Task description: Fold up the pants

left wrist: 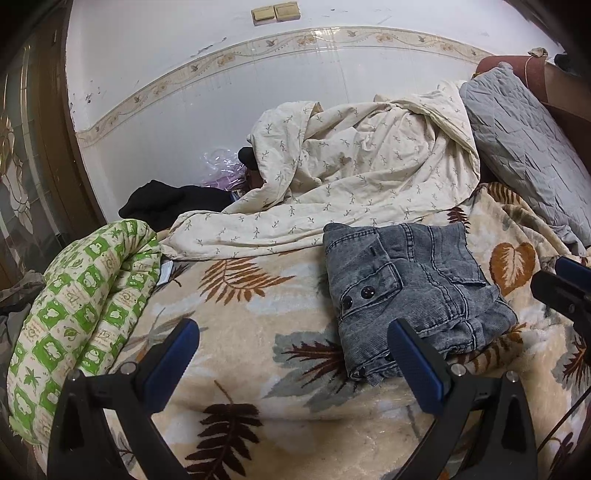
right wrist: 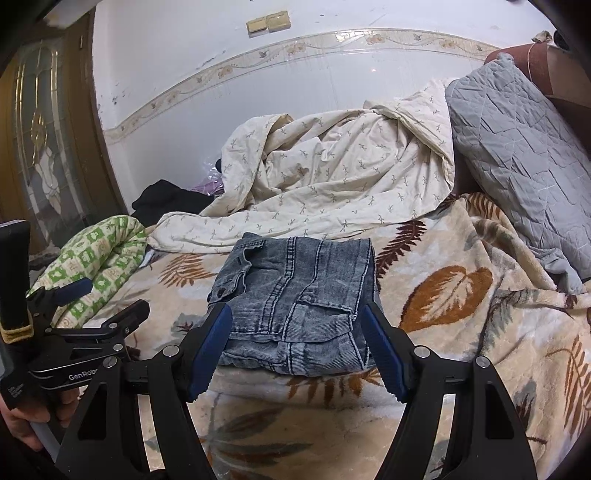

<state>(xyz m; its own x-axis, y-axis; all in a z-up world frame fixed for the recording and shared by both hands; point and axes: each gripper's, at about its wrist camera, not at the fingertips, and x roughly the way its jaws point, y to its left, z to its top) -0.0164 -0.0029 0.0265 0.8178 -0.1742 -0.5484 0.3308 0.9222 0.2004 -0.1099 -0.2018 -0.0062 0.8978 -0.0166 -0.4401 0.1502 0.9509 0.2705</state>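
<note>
Squarely folded, grey washed-denim pants (right wrist: 295, 302) on cream leaf-patterned fleece blanket (right wrist: 461, 332) of bed, near rumpled cream quilt (right wrist: 332, 177). Left gripper (left wrist: 291, 354) and right gripper (right wrist: 297, 343): jaws open, holding nothing. Black garment (left wrist: 166, 203) partly hidden behind quilt.

White tiled wall (left wrist: 295, 110) at the back, a floral border strip (left wrist: 229, 57) curving across it, two beige switches (left wrist: 275, 14) above. On the left stands a brown wooden door (right wrist: 48, 129) with patterned glass. At far right, a reddish-brown headboard (right wrist: 561, 74) peeks out. Lighting is even and dim.
</note>
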